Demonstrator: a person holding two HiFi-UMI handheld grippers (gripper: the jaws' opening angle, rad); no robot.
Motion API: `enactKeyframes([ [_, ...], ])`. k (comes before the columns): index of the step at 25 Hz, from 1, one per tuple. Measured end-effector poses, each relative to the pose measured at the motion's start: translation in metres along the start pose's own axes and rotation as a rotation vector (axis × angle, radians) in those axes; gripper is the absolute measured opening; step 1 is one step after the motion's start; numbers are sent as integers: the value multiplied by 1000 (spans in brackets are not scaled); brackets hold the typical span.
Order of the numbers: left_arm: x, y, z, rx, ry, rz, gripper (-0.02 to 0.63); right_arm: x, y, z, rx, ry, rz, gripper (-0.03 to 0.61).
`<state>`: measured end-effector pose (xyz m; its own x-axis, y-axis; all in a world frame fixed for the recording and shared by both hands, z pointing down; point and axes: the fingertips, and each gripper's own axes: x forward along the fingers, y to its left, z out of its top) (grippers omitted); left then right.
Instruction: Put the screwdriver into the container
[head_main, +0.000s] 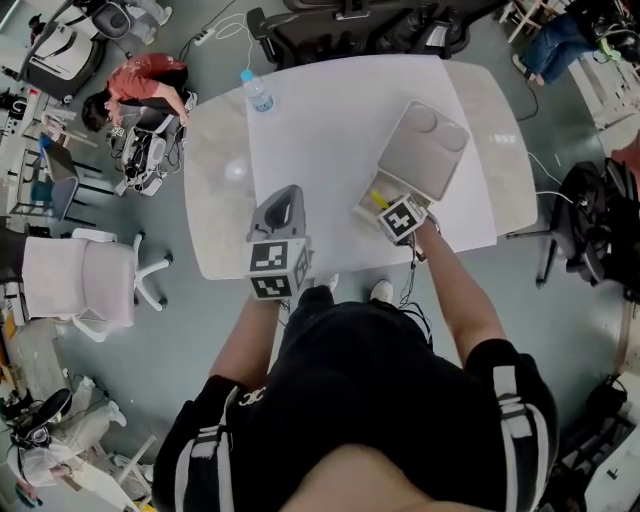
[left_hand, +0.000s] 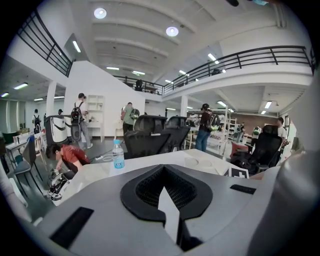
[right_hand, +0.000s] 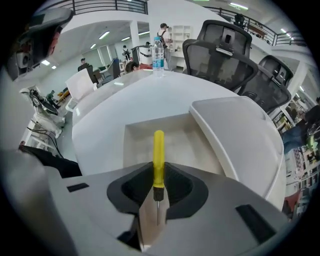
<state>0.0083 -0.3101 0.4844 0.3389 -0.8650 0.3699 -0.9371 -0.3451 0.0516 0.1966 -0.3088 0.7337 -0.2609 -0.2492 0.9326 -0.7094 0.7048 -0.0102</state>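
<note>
A screwdriver with a yellow handle is clamped by its metal shaft in my right gripper, which is shut on it. The handle points forward, over the near edge of the open white container, whose flat lid lies folded back to the right. From the head view, the right gripper hovers at the container's near end, with a bit of yellow handle showing. My left gripper is held above the table's near edge, left of the container, shut with nothing in it.
The white table carries a water bottle at its far left corner. Office chairs stand along the far side. A person in red crouches on the floor to the left, beside a white chair.
</note>
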Motion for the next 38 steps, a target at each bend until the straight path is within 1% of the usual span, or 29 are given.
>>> enactKeyframes([
  [2, -2, 2, 0, -2, -1, 5, 3, 1, -6, 11, -60, -30, -26, 64],
  [3, -2, 3, 1, -2, -2, 8, 3, 2, -6, 11, -63, -19, -25, 64],
  [5, -4, 6, 1, -3, -5, 14, 3, 4, -7, 4, -51, 31, -23, 64],
  [6, -4, 7, 1, -4, -5, 17, 3, 5, -8, 5, -55, 35, -25, 64],
  [10, -7, 11, 2, -3, -6, 22, 3, 7, -8, 10, -65, 35, -18, 65],
  [15, -9, 15, 2, -1, -12, 20, 3, -1, -11, 18, -51, 1, -41, 102],
  [17, -9, 15, 4, 2, -16, 14, 3, -7, -10, 23, -33, -27, -39, 103],
  [18, -9, 14, 5, 4, -18, 10, 3, -9, -4, 25, -9, -43, -11, 103],
  [20, -7, 11, 6, 7, -22, -1, 3, -14, 13, 27, 61, -64, 73, 103],
  [21, -6, 10, 8, 9, -24, -7, 3, -19, 16, 26, 82, -70, 83, 100],
  [23, -4, 5, 9, 13, -29, -19, 3, -33, 8, 27, 93, -95, 33, 73],
  [26, -1, -1, 12, 21, -39, -39, 3, -61, -3, 42, 109, -207, -40, 36],
  [29, 3, -8, 15, 29, -51, -65, 3, -101, -16, 64, 112, -353, -125, 23],
  [31, 4, -14, 17, 34, -59, -81, 3, -126, -18, 73, 128, -442, -154, 18],
  [36, 9, -31, 21, 49, -71, -126, 3, -186, -27, 80, 197, -649, -232, 14],
  [38, 12, -39, 25, 56, -75, -147, 3, -215, -33, 81, 233, -755, -276, 14],
])
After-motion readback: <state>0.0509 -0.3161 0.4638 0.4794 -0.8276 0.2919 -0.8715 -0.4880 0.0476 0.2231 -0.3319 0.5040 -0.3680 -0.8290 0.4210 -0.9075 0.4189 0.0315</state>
